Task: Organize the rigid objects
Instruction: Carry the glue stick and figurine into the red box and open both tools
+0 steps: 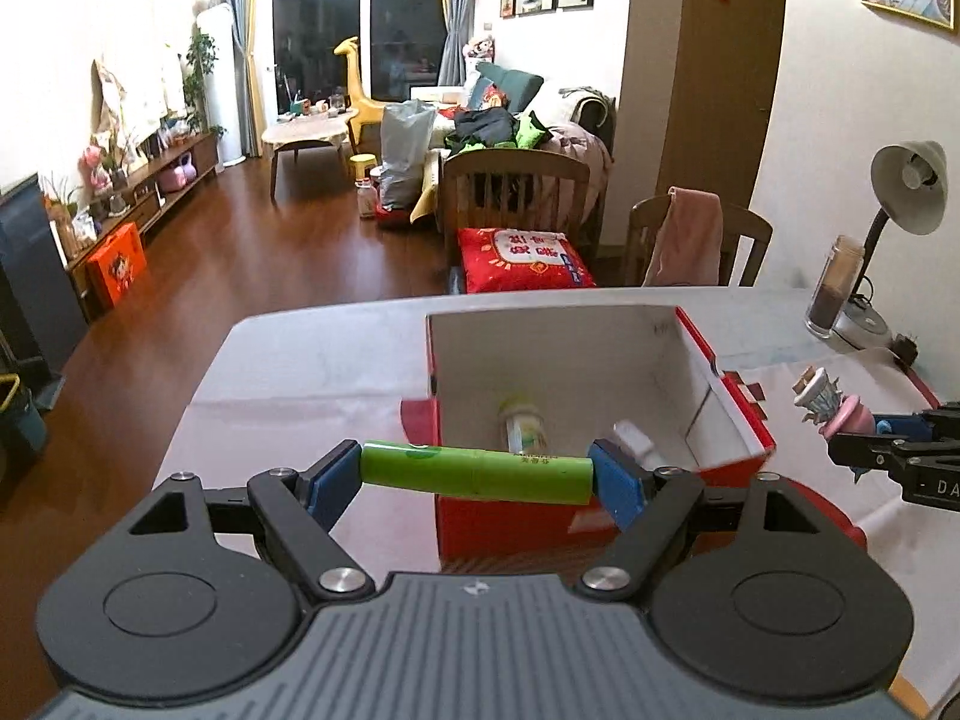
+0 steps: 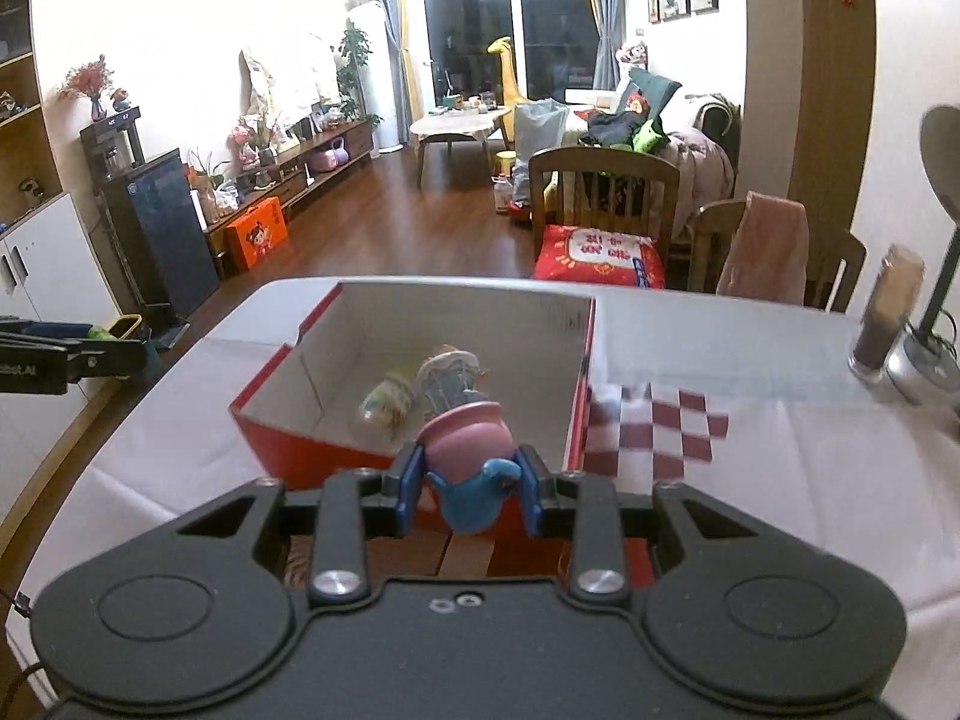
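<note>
The right gripper [image 2: 471,489] is clamping its blue pads [image 2: 405,495] on a small figurine [image 2: 465,450] with a pink body and blue base, holding it above the near wall of an open red box [image 2: 312,324]. The box is sitting toward the table's [image 2: 780,450] far left corner, with a small bottle [image 2: 387,402] lying inside. The left gripper [image 2: 90,357] is showing at the left edge. A jar [image 2: 885,318] is standing near the table's right edge.
</note>
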Action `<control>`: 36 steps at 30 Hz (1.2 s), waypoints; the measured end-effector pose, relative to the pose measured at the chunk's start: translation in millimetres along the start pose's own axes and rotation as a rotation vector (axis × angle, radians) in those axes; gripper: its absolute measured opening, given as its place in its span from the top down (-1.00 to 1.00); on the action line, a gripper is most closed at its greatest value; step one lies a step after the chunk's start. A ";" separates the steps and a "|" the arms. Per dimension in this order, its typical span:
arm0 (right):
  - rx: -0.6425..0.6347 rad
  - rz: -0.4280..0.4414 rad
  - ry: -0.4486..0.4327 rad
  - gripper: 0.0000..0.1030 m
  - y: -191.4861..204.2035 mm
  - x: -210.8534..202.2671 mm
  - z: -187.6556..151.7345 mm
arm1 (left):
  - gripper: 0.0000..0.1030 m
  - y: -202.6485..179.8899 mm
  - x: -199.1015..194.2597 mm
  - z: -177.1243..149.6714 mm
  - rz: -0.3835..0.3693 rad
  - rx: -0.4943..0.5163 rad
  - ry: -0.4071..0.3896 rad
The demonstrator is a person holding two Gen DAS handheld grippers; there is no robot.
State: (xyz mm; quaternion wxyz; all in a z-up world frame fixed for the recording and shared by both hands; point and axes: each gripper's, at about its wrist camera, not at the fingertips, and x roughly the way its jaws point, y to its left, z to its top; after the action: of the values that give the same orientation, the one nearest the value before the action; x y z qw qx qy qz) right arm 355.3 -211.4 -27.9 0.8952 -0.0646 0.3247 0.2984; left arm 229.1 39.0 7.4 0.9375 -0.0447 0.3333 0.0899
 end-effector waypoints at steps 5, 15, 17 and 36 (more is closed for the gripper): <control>-0.031 0.000 -0.001 0.37 -8.6 22.2 19.5 | -0.59 -9.0 30.5 20.7 0.014 0.001 0.011; -0.081 -0.004 0.047 0.37 -21.5 86.0 49.4 | -0.59 -26.2 106.6 52.1 0.041 0.000 0.073; -0.095 -0.006 0.063 0.37 -21.9 101.5 49.7 | -0.59 -29.7 123.2 51.9 0.046 0.006 0.097; -0.263 0.022 0.278 0.38 -7.0 215.3 37.2 | -0.60 -44.1 239.1 27.7 0.081 0.066 0.284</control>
State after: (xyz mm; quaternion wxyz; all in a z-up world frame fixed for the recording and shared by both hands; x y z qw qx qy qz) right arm 511.1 -99.6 -132.9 0.8223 -0.2179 0.4040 0.3364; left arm 437.1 32.9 -121.5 0.8774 -0.0127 0.4670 0.1093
